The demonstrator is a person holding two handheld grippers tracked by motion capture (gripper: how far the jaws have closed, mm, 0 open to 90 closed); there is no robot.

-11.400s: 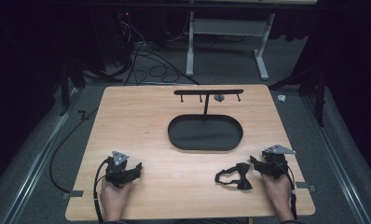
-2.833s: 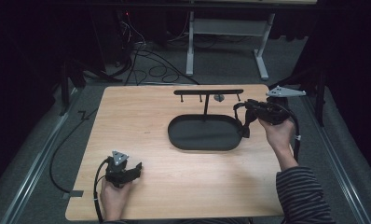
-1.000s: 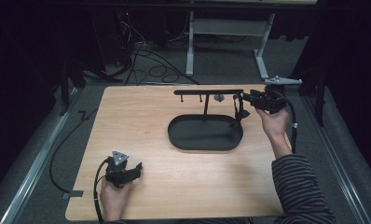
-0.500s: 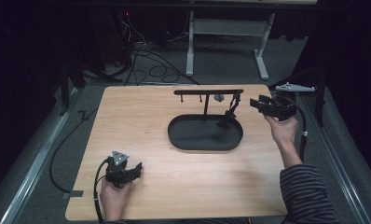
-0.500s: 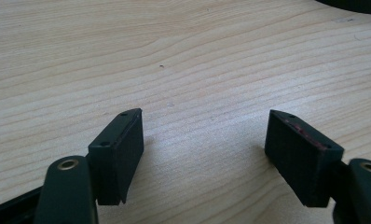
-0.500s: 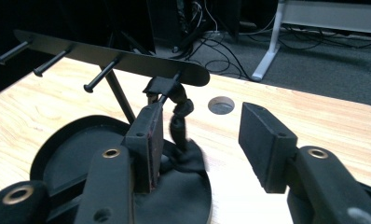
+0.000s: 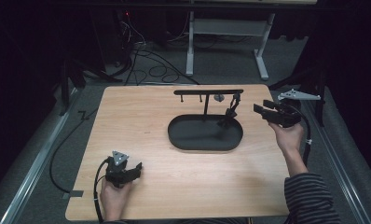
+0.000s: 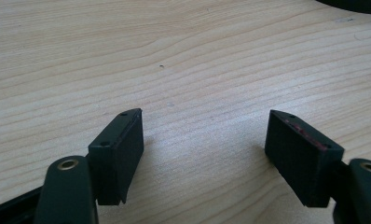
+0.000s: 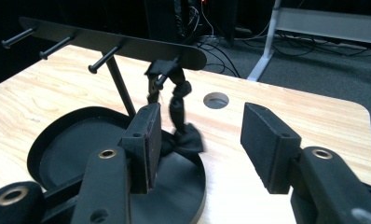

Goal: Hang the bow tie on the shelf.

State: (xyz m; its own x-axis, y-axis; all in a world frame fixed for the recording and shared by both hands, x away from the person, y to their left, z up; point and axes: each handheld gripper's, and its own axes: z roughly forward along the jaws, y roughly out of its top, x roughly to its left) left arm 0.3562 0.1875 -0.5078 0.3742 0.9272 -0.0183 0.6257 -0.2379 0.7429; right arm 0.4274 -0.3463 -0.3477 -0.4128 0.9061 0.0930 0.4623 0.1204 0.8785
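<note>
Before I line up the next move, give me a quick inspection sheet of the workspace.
Surface: wooden table, round hole near the far edge.
Job's things: black strap hangs from a peg of the stand, its lower end on the oval tray.
Clutter: nothing seen.
Grippers: left gripper open, low over bare wood; right gripper open, jaws just opened, apart from the strap.
Cables: floor cables beyond the table.
Surroundings: dark room, white table frame.

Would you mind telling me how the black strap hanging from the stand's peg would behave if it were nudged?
The black strap looks floppy: it hangs twisted and kinked from the peg. It would probably swing. Its lower end bunches over the stand's tray, so it may drag.
</note>
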